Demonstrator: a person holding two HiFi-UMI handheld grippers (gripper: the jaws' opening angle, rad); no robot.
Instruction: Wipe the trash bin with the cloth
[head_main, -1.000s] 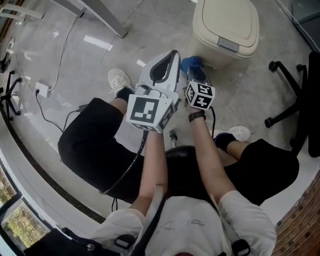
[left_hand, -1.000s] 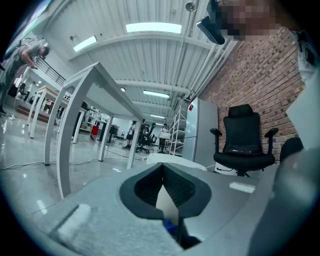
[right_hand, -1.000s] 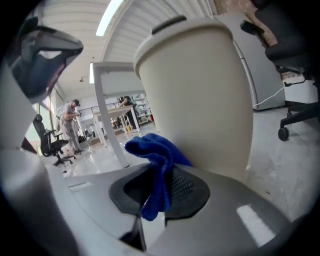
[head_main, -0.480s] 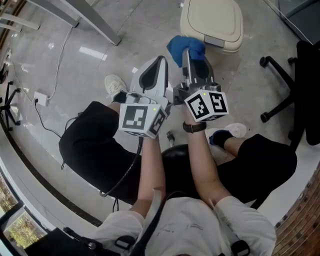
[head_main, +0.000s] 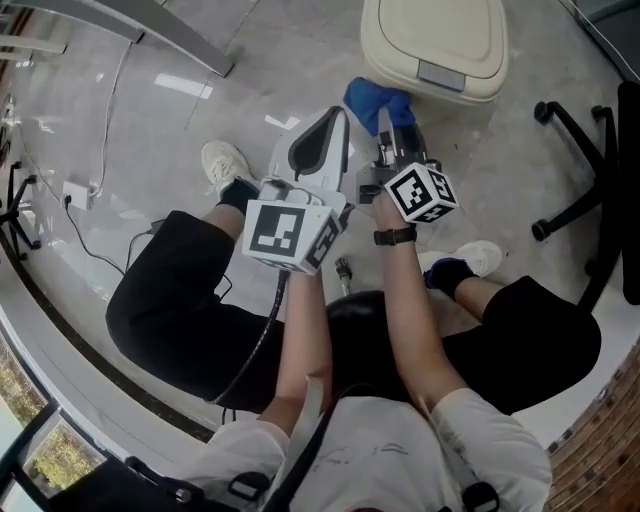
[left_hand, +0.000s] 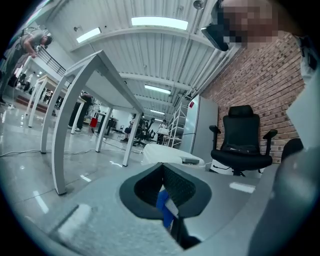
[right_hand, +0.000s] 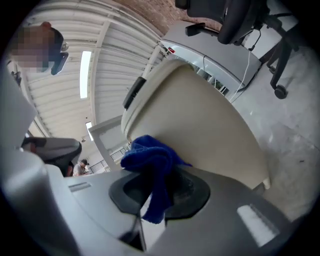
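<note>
Seated person, head view: both forearms reach forward and down over the knees, side by side. The left gripper (head_main: 338, 118) points ahead over the floor (head_main: 150, 110), short of the trash bin (head_main: 435, 30); in the left gripper view its jaws (left_hand: 162, 172) stand together. The right gripper (head_main: 388, 122) lies just beside it, angled toward the bin's base, a dark band (head_main: 395, 236) on the wrist behind it. Its jaws are clamped on the blue cloth (head_main: 368, 97). Each gripper's cube carries black-and-white square markers.

Right gripper view: the cloth (right_hand: 155, 165) hangs lengthwise down through the jaws (right_hand: 162, 187), its bunched upper end lying against or just beside the bin's cream side wall (right_hand: 210, 130) — contact cannot be confirmed. The bin stands upright, lid down, its grey latch (head_main: 440, 75) facing the person.
</note>
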